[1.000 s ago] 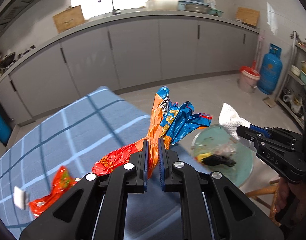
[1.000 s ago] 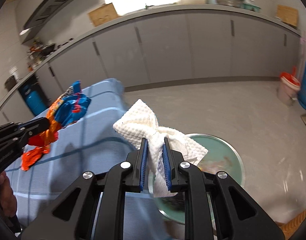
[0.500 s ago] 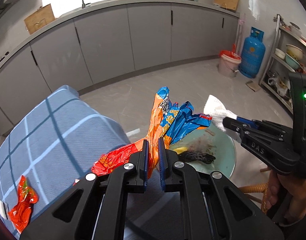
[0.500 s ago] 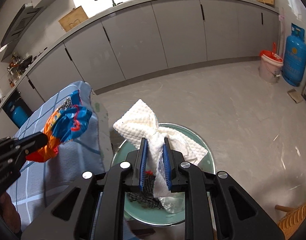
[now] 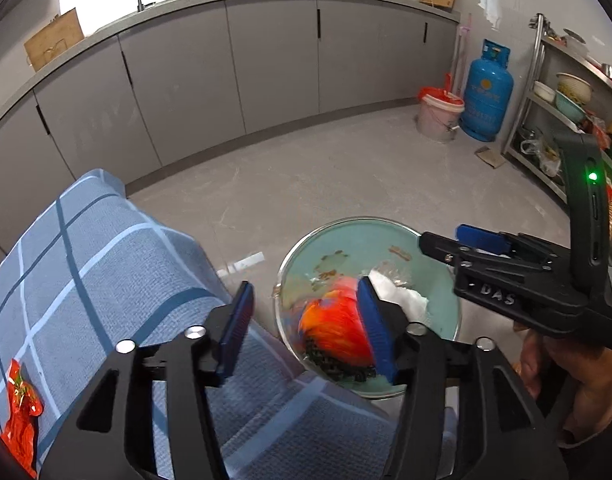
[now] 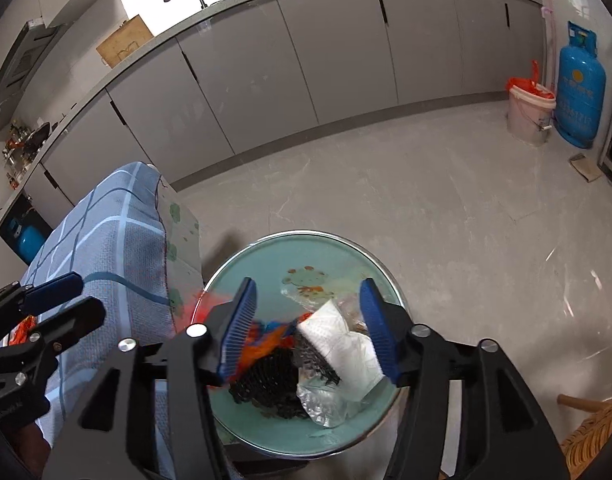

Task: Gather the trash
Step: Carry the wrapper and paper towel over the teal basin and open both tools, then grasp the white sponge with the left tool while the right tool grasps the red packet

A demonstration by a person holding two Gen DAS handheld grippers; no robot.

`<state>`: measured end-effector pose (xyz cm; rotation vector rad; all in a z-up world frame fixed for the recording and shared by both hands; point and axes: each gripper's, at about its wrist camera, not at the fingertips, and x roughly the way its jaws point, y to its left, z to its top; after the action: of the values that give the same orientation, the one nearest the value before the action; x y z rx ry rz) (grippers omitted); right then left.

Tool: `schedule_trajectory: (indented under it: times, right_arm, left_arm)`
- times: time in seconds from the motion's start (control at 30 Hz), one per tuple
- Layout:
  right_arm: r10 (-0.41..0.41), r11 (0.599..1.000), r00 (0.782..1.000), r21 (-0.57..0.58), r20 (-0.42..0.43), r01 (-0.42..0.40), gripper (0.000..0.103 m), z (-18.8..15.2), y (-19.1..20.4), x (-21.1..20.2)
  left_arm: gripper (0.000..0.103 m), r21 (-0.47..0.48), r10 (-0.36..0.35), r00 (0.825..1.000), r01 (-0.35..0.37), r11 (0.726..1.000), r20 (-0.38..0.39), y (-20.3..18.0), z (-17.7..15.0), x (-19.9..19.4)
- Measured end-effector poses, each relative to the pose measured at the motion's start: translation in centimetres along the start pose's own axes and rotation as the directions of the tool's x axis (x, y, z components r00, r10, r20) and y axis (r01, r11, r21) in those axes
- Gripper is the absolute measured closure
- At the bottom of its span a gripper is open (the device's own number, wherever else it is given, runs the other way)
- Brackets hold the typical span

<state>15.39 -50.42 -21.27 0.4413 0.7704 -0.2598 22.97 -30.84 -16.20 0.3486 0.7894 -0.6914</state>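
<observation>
A teal bin [image 5: 389, 236] [image 6: 337, 248] stands on the floor beside the table. The orange and blue wrapper [image 5: 337, 328] [image 6: 266, 340] and the white paper towel [image 5: 401, 296] [image 6: 341, 340] lie in it on black trash [image 6: 274, 384]. My left gripper [image 5: 306, 328] is open and empty above the bin's near rim. My right gripper [image 6: 306, 328] is open and empty above the bin; it also shows in the left wrist view [image 5: 461, 240]. A red wrapper [image 5: 20, 408] lies on the table.
The table has a blue checked cloth [image 5: 90, 272] [image 6: 106, 240], left of the bin. Grey cabinets [image 5: 266, 60] line the far wall. A blue gas cylinder [image 5: 487, 92], a pale bucket [image 5: 439, 116] and a metal shelf rack [image 5: 565, 112] stand at the right. A wooden chair [image 6: 585, 436] is near the bin.
Both grippers have opened over the bin. The orange and blue wrapper has dropped from the left gripper and the paper towel from the right, into the bin.
</observation>
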Motion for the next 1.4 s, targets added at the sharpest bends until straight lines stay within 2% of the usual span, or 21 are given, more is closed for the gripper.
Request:
schedule_trajectory:
  times: [0.1, 0.2, 0.27, 0.4, 0.47, 0.77, 0.83, 1.07, 1.2, 1.27, 1.33, 1.4]
  right_arm:
    - [0.002, 1.0, 1.0, 0.01, 0.006, -0.002, 0.035, -0.4, -0.2, -0.3]
    - [0.006, 1.0, 1.0, 0.013, 0.006, -0.006, 0.034, -0.7, 0.0, -0.5]
    - [0.005, 1.0, 1.0, 0.012, 0.001, -0.005, 0.032, -0.9, 0.4, -0.5]
    - [0.026, 1.0, 1.0, -0.008, -0.001, -0.027, 0.03, -1.0, 1.9, -0.8]
    - [0.045, 0.999, 0.999, -0.03, 0.005, -0.045, 0.026, -1.0, 3.4, -1.2]
    - [0.155, 0.978, 0.988, -0.138, -0.018, -0.156, 0.024, -1.1, 11.3, -2.1]
    - [0.179, 0.969, 0.983, -0.167, -0.029, -0.182, 0.023, -1.2, 13.5, -2.4]
    - [0.239, 0.931, 0.966, -0.26, -0.097, -0.256, 0.022, -3.0, 21.0, -2.6]
    - [0.258, 0.912, 0.958, -0.296, -0.128, -0.285, 0.015, -4.3, 25.0, -2.7]
    - [0.26, 0.905, 0.955, -0.31, -0.141, -0.292, 0.015, -5.0, 27.2, -2.6]
    - [0.262, 0.9, 0.953, -0.318, -0.153, -0.299, 0.015, -5.4, 29.1, -2.3]
    - [0.259, 0.898, 0.951, -0.321, -0.167, -0.301, 0.014, -6.0, 30.9, -2.0]
  left_arm:
    - [0.039, -0.025, 0.025, 1.0, -0.025, 0.999, 0.009, 1.5, -0.3, -0.8]
    - [0.039, -0.039, 0.063, 0.998, -0.062, 0.997, 0.015, 2.7, -0.4, -1.5]
    - [0.033, -0.053, 0.091, 0.996, -0.089, 0.995, 0.022, 3.6, -0.7, -2.3]
    - [0.031, -0.079, 0.14, 0.989, -0.137, 0.987, 0.042, 5.3, -1.0, -4.2]
    - [0.026, -0.09, 0.172, 0.984, -0.167, 0.982, 0.051, 6.1, -1.2, -5.0]
    - [0.025, -0.177, 0.317, 0.947, -0.305, 0.936, 0.044, 12.1, -4.4, -9.9]
    - [0.023, -0.207, 0.351, 0.936, -0.337, 0.918, 0.032, 14.1, -5.7, -11.1]
    - [0.022, -0.319, 0.464, 0.884, -0.456, 0.831, -0.053, 21.6, -10.9, -14.6]
    - [0.021, -0.364, 0.544, 0.833, -0.541, 0.758, -0.105, 26.6, -14.2, -16.7]
    - [0.016, -0.378, 0.569, 0.813, -0.569, 0.731, -0.124, 28.3, -15.2, -17.1]
    - [0.016, -0.395, 0.574, 0.805, -0.581, 0.712, -0.15, 30.7, -16.4, -17.2]
    - [0.016, -0.408, 0.571, 0.805, -0.581, 0.705, -0.16, 32.5, -17.6, -17.2]
